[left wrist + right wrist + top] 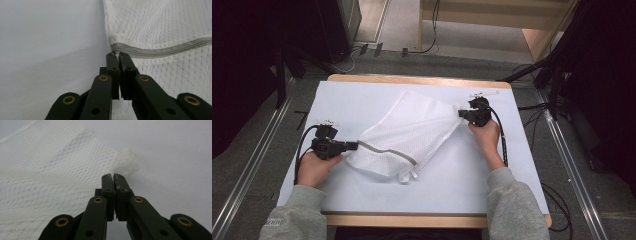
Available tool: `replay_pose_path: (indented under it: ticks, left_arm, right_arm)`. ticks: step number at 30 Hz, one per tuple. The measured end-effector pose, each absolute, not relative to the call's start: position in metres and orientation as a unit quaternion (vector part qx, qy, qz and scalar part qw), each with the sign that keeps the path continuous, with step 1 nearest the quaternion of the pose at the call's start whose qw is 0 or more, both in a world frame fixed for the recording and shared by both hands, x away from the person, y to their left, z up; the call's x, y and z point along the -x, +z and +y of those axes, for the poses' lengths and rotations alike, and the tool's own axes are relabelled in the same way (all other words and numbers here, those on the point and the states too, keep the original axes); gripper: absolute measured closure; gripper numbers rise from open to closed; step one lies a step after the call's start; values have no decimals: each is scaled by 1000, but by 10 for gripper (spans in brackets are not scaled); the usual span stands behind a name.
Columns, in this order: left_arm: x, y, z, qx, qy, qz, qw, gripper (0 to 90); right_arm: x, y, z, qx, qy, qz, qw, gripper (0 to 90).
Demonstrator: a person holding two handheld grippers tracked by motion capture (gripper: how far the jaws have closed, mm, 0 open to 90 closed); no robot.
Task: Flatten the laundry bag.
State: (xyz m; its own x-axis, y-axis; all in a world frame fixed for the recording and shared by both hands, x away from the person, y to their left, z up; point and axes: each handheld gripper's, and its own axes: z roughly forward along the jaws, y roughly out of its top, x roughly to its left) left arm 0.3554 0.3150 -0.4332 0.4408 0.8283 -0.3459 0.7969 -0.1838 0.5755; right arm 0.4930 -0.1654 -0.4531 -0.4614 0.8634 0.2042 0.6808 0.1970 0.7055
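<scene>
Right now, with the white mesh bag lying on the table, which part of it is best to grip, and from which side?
Probably the corners. The mesh bag lies flat, so only its edges offer a fold to pinch. The left gripper comes in level from the bag's near-left end and is shut on the corner at the grey zipper; the right gripper is shut on the opposite far corner.

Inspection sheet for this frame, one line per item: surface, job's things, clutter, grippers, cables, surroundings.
Surface: white sheet covering a wooden table.
Job's things: white mesh bag with a grey zipper, lying diagonally, stretched between both grippers.
Clutter: nothing seen.
Grippers: left gripper shut on the bag's corner at the zipper end; right gripper shut on the opposite corner.
Cables: a black cable trails from the right gripper past the table edge; another loops from the left gripper; more lie on the floor.
Surroundings: grey floor with metal rails, dark stands, wooden furniture behind.
</scene>
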Motion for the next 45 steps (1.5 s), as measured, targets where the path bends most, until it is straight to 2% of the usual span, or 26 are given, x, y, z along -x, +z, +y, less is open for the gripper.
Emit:
replay_pose_path:
  ticks: [5,8,12,16,24,31,45]
  left_arm:
    - [-359,-436,322,-763,18,539,356,892]
    - [-363,-438,334,-752,34,556,351,892]
    - [-365,-441,346,-745,44,575,336,890]
    - [-366,-443,353,-738,32,582,340,870]
    - [-360,-427,352,-738,43,560,374,706]
    - [-363,-413,342,-745,52,535,395,602]
    - [-385,-416,298,-780,31,487,393,570]
  right_arm:
    - [-493,-454,-155,-494,385,770,120,881]
    - [-493,-453,-156,-494,398,765,111,785]
    - [-490,-447,-159,-490,410,761,114,720]
    - [-484,-442,-158,-485,404,769,102,714]
    - [-453,-436,-146,-451,409,788,91,729]
    - [-415,-433,-125,-415,405,812,70,748]
    - [-338,-432,-87,-339,414,845,29,740]
